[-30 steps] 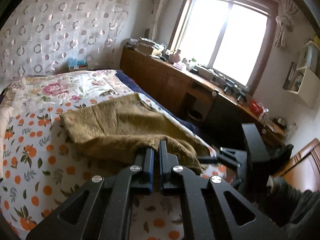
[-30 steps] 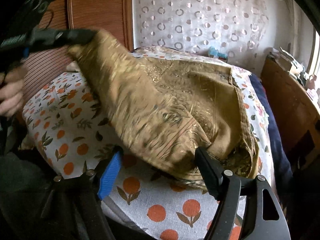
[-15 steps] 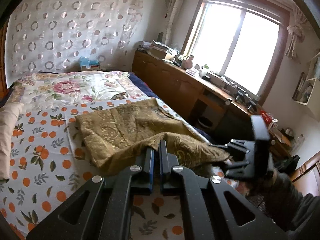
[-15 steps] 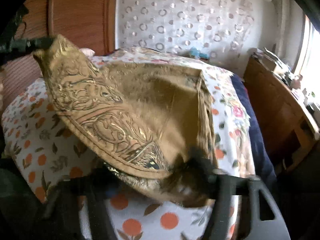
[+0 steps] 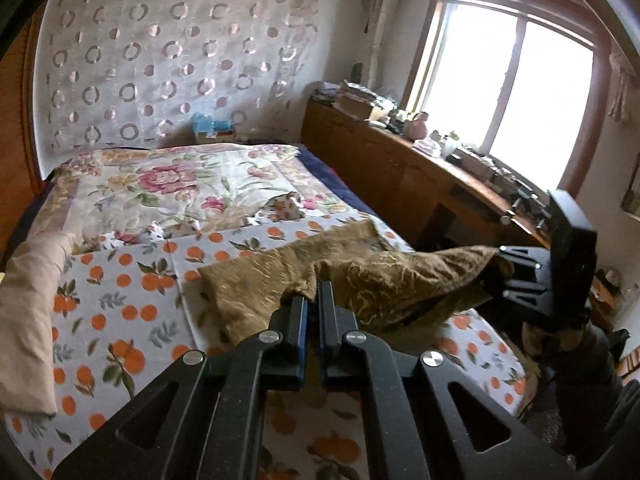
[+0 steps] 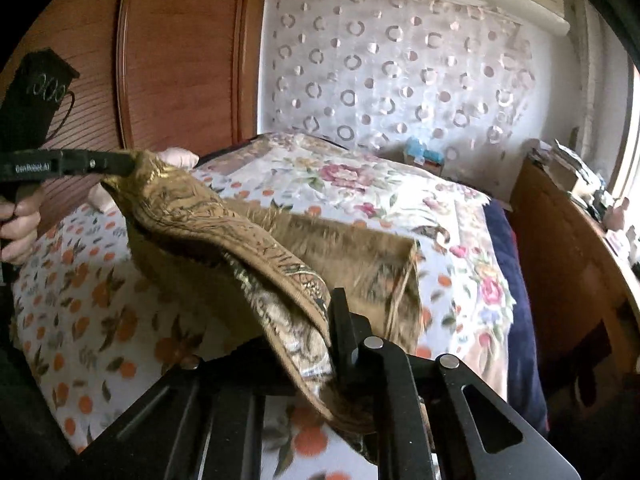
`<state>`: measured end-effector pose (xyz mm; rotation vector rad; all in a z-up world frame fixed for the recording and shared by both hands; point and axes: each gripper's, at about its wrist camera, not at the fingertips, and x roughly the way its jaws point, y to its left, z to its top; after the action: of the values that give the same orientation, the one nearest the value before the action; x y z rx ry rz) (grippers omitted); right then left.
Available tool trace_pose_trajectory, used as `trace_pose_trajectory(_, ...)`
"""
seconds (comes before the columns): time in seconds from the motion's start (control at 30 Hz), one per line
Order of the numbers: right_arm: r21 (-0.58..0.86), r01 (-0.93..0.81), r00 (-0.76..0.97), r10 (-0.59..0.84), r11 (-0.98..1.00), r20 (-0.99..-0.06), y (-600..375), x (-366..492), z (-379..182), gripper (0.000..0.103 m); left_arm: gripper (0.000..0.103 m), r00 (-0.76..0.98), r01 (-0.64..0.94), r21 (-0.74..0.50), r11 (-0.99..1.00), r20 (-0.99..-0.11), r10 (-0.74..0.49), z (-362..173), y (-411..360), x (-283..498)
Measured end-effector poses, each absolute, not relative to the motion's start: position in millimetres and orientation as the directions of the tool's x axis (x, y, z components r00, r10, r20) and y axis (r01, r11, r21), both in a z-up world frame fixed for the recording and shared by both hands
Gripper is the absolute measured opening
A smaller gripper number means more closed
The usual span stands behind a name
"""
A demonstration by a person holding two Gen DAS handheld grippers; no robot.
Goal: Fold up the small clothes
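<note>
A golden-brown patterned cloth point(image 5: 280, 280) lies partly on the bed, its near edge lifted between both grippers. My left gripper point(image 5: 313, 292) is shut on one near corner; it shows at the left of the right wrist view point(image 6: 124, 162). My right gripper point(image 6: 324, 320) is shut on the other corner of the cloth point(image 6: 248, 248), which drapes over its left finger and hides it. It shows at the right of the left wrist view point(image 5: 498, 272). The lifted edge hangs taut between them above the bed.
The bed point(image 5: 132, 280) has an orange-print sheet and a floral quilt point(image 5: 172, 184) behind. A beige pillow point(image 5: 28, 292) lies at the left. A wooden headboard point(image 6: 180, 60) stands behind, and a cluttered wooden sideboard point(image 5: 420, 168) runs along the right under the window.
The right gripper has closed on the cloth's corner. Both grippers have risen, lifting the cloth's near edge off the bed and stretching it between them.
</note>
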<state>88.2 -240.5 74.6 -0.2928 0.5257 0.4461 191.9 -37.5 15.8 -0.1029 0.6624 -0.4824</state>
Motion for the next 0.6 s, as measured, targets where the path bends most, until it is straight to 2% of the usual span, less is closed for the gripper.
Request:
trace_pose_trajectory(0.27, -0.137, -0.524, 0.743, 0.372, 0.841, -0.557, -238, 149, 68, 0.010, 0.005, 0.673, 0.329, -0.226, 0.917, -0.625, -0.396, -10, -25, 240)
trace_pose_trajectory(0.5, -0.112, -0.553, 0.690, 0.379, 0.826, -0.617, -233, 194, 50, 0.010, 0.008, 0.614, 0.303, -0.248, 0.920, -0.687, -0.387, -37, -18, 265)
trace_pose_trajectory(0.6, -0.093, -0.555, 0.673, 0.381, 0.827, -0.634, -230, 209, 49, 0.010, 0.022, 0.597, 0.306, -0.243, 0.921, -0.705, -0.384, -42, -16, 270)
